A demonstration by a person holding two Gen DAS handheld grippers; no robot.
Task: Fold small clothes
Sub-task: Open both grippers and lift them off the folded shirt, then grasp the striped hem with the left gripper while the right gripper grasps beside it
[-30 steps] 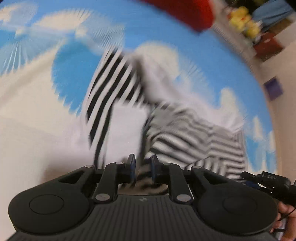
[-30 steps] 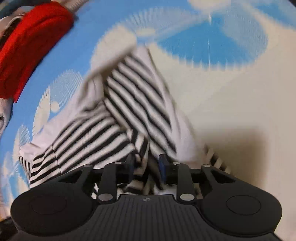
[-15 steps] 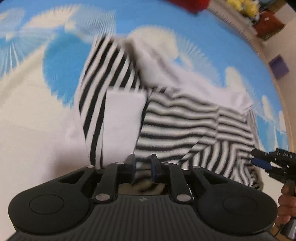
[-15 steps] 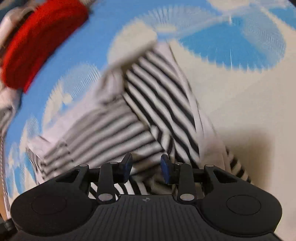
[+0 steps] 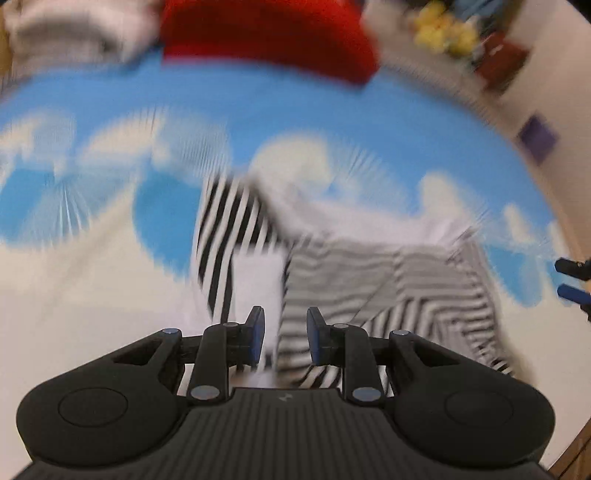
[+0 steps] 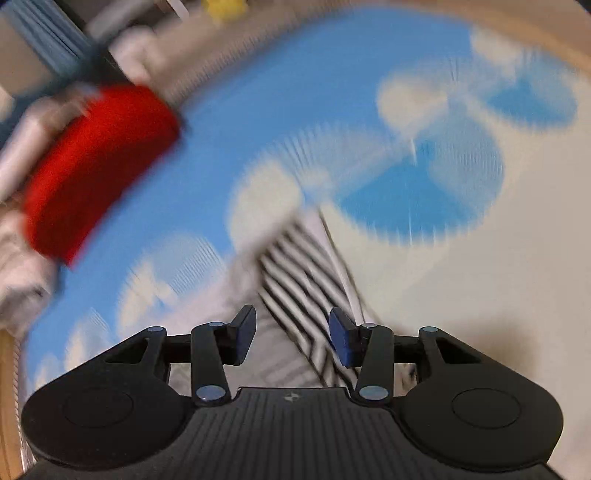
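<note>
A black-and-white striped garment lies partly folded on a blue and white cloud-print cloth. It also shows in the right wrist view. My left gripper is open and empty above the garment's near edge. My right gripper is open and empty above the garment's striped end. The right gripper's blue fingertips show at the right edge of the left wrist view. Both views are blurred by motion.
A red folded item lies at the far side of the cloth, also in the right wrist view. Pale clothes sit beside it. Yellow toys and boxes stand beyond the cloth's right edge.
Both grippers have opened, let go of the striped garment and pulled back and up. The garment now lies flat on the cloth.
</note>
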